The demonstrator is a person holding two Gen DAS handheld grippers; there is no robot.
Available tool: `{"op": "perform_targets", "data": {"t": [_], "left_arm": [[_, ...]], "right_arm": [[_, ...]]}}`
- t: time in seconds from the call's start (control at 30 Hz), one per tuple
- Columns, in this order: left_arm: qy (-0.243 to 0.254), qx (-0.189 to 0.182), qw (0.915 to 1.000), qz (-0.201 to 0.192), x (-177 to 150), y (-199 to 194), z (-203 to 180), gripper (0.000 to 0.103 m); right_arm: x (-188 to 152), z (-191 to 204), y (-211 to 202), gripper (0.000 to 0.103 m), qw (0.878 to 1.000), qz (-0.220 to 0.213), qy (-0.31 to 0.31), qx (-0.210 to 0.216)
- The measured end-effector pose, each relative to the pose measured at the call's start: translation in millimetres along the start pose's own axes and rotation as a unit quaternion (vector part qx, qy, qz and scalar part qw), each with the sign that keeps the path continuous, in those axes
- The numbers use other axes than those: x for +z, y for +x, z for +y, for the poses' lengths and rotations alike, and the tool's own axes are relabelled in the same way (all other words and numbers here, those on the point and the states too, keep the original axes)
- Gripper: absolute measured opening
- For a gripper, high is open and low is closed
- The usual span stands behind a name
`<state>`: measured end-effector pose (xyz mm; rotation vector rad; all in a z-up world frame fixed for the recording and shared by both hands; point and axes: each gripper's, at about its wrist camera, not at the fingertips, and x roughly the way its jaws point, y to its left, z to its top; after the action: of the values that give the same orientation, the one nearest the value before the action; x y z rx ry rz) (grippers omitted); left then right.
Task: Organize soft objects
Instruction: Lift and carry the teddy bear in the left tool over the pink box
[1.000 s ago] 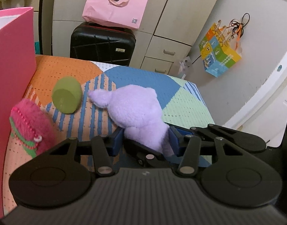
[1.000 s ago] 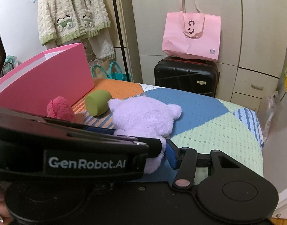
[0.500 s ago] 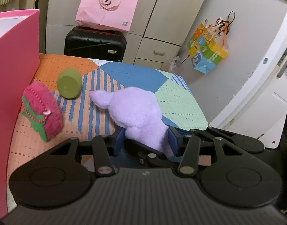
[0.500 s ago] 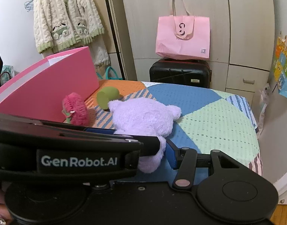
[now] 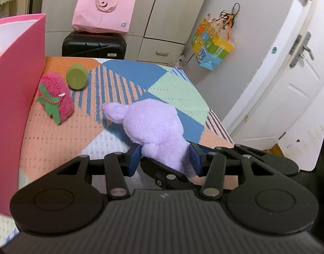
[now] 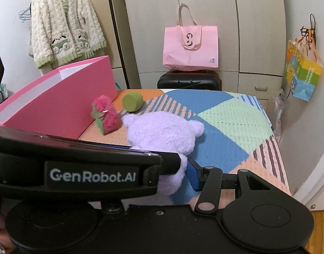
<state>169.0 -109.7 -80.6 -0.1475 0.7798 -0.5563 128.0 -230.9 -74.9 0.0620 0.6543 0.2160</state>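
Two handheld grippers both grip a lilac plush [image 5: 153, 124] over a bed [image 5: 56, 139] covered in a patchwork blanket.

In the left wrist view, the left gripper [image 5: 165, 158] is partly closed, its blue pads pressing either side of the plush's narrow lower end. The plush's body stretches away over the middle of the bed, one ear pointing toward the left edge.

In the right wrist view, the right gripper [image 6: 182, 173] is partly closed on another low part of the same plush. Only its right blue pad [image 6: 192, 176] shows, against the fur; the left gripper's black body hides the other side.

Near the bed's far left corner lie a fuzzy pink pouch [image 5: 55, 98] with green trim and a green cylinder [image 5: 76, 76], just beside each other. An open pink box [image 6: 56, 99] stands along the left edge, next to the pouch.

Beyond the far edge, a pink bag [image 6: 190, 47] sits on a black suitcase [image 6: 189, 82] against pale cupboards.
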Motion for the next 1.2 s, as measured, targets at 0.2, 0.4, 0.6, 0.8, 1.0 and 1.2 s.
{"op": "perform_targets", "data": {"t": [0.2, 0.4, 0.6, 0.8, 1.0, 1.2], "left_arm": [[0.016, 0.009, 0.9998, 0.001, -18, -23, -4, 0.048], [0.025, 0.002, 0.9996, -0.009, -31, -49, -6, 0.048], [0.029, -0.004, 0.9991, -0.029, -44, -77, -7, 0.047], [0.036, -0.006, 0.9983, -0.044, -56, -101, -8, 0.047], [0.041, -0.004, 0.9975, -0.057, -63, -128, -4, 0.047], [0.042, 0.007, 0.9956, -0.084, -71, -154, 8, 0.047]], "right_arm": [[-15, 18, -19, 0.057, 1.0, -0.003, 0.002, 0.0], [-24, 37, -41, 0.057, 1.0, -0.011, 0.0, -0.007], [-30, 55, -62, 0.057, 1.0, -0.024, -0.017, -0.01], [-38, 73, -81, 0.058, 0.999, -0.041, -0.028, -0.015], [-40, 91, -100, 0.058, 0.998, -0.052, -0.04, -0.011], [-42, 116, -108, 0.058, 0.996, -0.071, -0.053, -0.002]]}}
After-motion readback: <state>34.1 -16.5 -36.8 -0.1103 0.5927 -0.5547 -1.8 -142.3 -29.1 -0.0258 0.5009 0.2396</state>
